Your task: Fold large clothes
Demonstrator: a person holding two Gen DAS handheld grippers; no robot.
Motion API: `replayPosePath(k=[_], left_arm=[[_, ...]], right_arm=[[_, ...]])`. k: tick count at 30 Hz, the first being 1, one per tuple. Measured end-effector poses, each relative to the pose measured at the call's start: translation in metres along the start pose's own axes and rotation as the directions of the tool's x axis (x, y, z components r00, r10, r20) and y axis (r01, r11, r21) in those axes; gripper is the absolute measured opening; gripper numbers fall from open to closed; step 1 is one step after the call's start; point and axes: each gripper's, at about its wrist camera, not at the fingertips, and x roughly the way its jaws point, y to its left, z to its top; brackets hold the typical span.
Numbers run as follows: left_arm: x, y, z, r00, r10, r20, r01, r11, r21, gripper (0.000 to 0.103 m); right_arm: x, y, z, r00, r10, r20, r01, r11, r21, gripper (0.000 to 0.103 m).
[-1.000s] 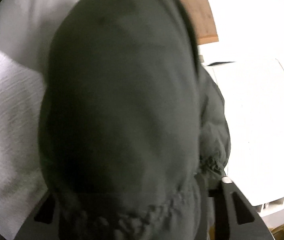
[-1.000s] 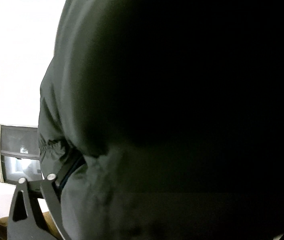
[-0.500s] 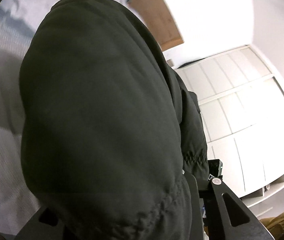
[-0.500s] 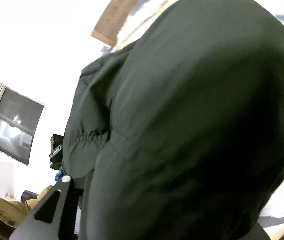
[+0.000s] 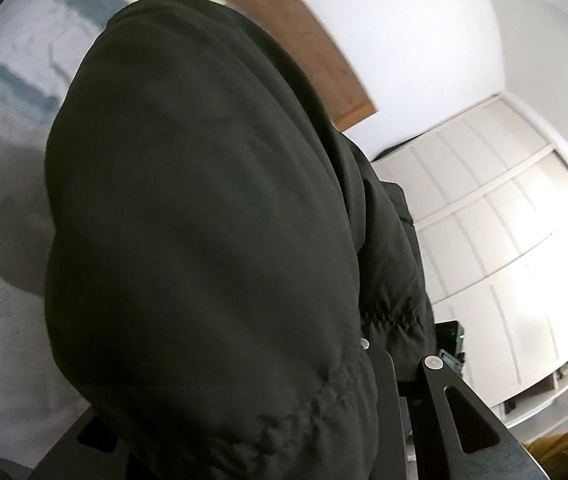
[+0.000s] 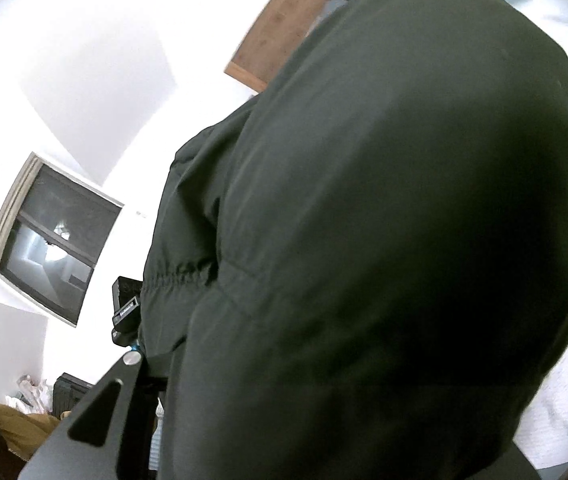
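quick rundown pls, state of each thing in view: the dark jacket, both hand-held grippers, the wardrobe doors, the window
dark jacket: lifted, bunched, draped over both grippers
left hand-held gripper: shut on the jacket's gathered hem
right hand-held gripper: shut on the jacket, its jaws have just been closing
wardrobe doors: closed
window: closed as far as visible, dark glass

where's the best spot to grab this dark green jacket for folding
Likely the gathered elastic hem, one gripper at each end, coming from the hem side. Its stitched ridge gives firmer purchase than the puffy body. Both grippers, left and right, seem clamped there.
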Motion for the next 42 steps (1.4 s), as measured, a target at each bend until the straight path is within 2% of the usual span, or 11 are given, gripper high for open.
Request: replayPosePath(k=[5, 7, 9, 13, 16, 20, 21, 26, 36, 40, 42], left_arm=[[0.027, 0.06, -0.021, 0.991, 0.12, -0.064, -0.122, 0.992, -0.024, 0.03], [0.024, 0.076, -0.024, 0.989, 0.133, -0.062, -0.135, 0.99, -0.032, 0.044], [0.018, 0.084, -0.026, 0.983, 0.176, -0.059, -0.177, 0.984, -0.019, 0.06], [-0.034, 0.1, -0.017, 0.977, 0.211, -0.021, -0.211, 0.977, 0.025, 0.089], [-0.049, 0.091, -0.022, 0.968, 0.251, 0.026, -0.252, 0.966, 0.054, 0.091], [-0.096, 0.057, -0.061, 0.952, 0.296, 0.081, -0.3, 0.953, 0.049, 0.092], [-0.097, 0.044, -0.073, 0.949, 0.303, 0.088, -0.308, 0.95, 0.055, 0.092], [-0.142, 0.009, -0.13, 0.931, 0.348, 0.106, -0.358, 0.929, 0.094, 0.093], [-0.161, -0.046, -0.218, 0.89, 0.435, 0.135, -0.453, 0.878, 0.158, 0.099], [-0.181, -0.085, -0.271, 0.852, 0.483, 0.199, -0.519, 0.828, 0.211, 0.102], [-0.183, -0.096, -0.291, 0.851, 0.479, 0.215, -0.519, 0.827, 0.214, 0.102]], right_arm=[[0.03, -0.049, -0.031, 0.998, -0.068, -0.007, 0.068, 0.996, 0.062, 0.028], [0.029, -0.057, -0.038, 0.996, -0.085, 0.006, 0.084, 0.995, 0.062, 0.032], [0.025, -0.059, -0.047, 0.991, -0.133, 0.014, 0.132, 0.99, 0.043, 0.046], [0.017, -0.06, -0.066, 0.98, -0.188, 0.062, 0.187, 0.982, 0.031, 0.066], [-0.012, -0.054, -0.076, 0.967, -0.223, 0.127, 0.22, 0.975, 0.035, 0.073], [-0.073, -0.05, -0.086, 0.934, -0.283, 0.217, 0.277, 0.959, 0.058, 0.075], [-0.104, -0.065, -0.092, 0.926, -0.303, 0.225, 0.298, 0.953, 0.056, 0.075], [-0.178, -0.037, -0.122, 0.894, -0.388, 0.224, 0.392, 0.92, 0.026, 0.075], [-0.247, 0.027, -0.238, 0.843, -0.461, 0.277, 0.47, 0.882, 0.039, 0.075], [-0.251, 0.057, -0.286, 0.791, -0.536, 0.296, 0.563, 0.826, -0.008, 0.075], [-0.247, 0.073, -0.305, 0.764, -0.575, 0.294, 0.612, 0.79, -0.044, 0.076]])
